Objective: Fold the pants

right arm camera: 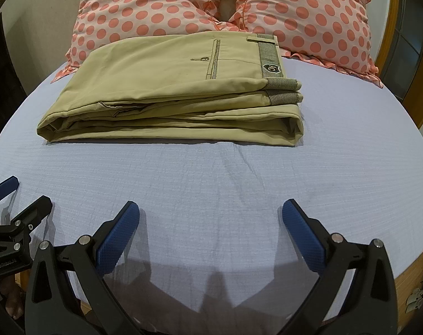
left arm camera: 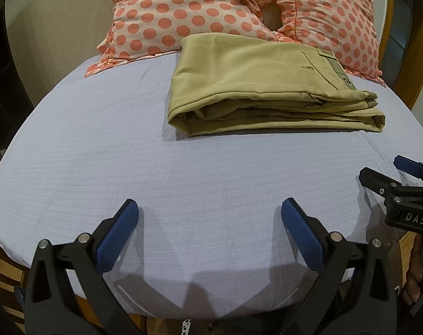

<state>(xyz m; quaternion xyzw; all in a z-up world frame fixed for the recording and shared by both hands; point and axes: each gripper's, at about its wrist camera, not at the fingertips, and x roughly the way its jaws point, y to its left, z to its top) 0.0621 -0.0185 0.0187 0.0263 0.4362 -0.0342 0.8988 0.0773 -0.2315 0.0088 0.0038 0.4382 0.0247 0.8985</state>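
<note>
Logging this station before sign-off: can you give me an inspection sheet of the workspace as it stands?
Surface: light blue bedsheet, mildly creased near the middle.
Job's things: khaki pants folded into a layered stack, waistband on the right.
Clutter: two polka-dot pillows behind the pants; the pants' far edge reaches them.
Grippers: left hand-held gripper and right hand-held gripper both open, empty, short of the pants.
Cables: nothing seen.
Surroundings: wooden bed frame, plain wall.
</note>
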